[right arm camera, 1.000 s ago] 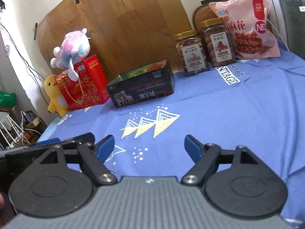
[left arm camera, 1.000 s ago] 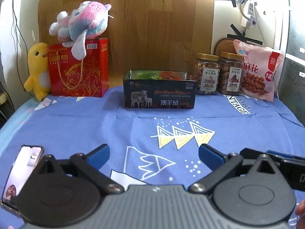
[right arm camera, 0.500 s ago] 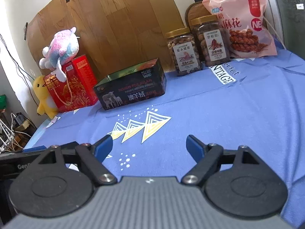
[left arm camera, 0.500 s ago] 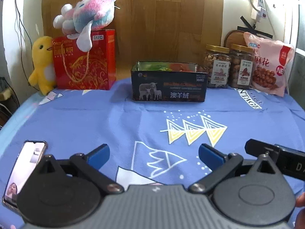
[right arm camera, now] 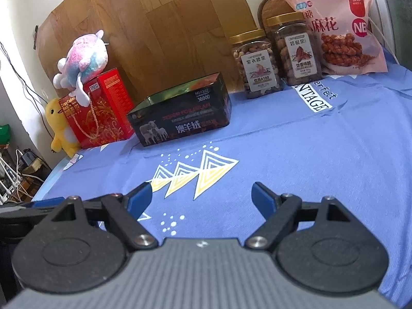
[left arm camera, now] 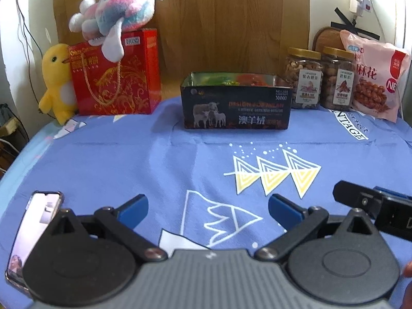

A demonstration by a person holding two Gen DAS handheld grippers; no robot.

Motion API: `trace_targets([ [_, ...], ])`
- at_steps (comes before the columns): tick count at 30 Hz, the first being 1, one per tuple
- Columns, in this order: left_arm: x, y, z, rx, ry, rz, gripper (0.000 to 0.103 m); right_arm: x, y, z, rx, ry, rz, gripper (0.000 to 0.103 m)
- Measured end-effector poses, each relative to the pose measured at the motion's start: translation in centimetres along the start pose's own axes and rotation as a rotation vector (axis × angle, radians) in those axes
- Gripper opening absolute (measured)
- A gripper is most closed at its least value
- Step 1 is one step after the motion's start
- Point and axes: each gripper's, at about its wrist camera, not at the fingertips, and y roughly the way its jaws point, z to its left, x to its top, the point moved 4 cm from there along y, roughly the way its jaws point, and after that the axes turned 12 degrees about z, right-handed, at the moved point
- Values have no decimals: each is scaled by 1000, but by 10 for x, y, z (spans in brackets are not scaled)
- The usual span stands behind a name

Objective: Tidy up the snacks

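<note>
1. Tipping is judged the main risk: the two gold-lidded jars, the nearer jar (right arm camera: 258, 64) and the farther jar (right arm camera: 296, 49), are tall, stand touching each other, and one could be knocked over while the other is gripped.
2. Slipping is also judged possible, since the pink snack bag (right arm camera: 340, 23) is glossy and soft, leans upright at the far right, and could sag or slide from a pinch.
3. Catching or rucking of the loose blue cloth (right arm camera: 296, 154) on the table by low jaws is considered possible.
4. The left gripper (left arm camera: 208, 207) and right gripper (right arm camera: 202, 197) are held over the near cloth, jaws spread wide and empty, well apart from every snack.
5. The dark open tin (right arm camera: 180, 113) is seen at far centre, apparently the container, with coloured contents barely visible inside.
6. Both jars are seen filled with nuts, white-labelled, just right of the tin.
</note>
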Motion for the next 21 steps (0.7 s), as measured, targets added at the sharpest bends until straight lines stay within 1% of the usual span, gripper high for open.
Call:
trace_targets([
  [8,-2,4,0,-46,-3,25,103,2,4,-2,-9,7,4,86],
  [14,-2,7,5,-54,-12,34,103,0,9,0,-13,6,11,86],
  [16,-2,8,6,-45,-11,33,103,0,9,1,-18,8,8,86],
  [21,-1,14,16,-43,-30,46,103,3,8,4,-30,2,-20,86],
])
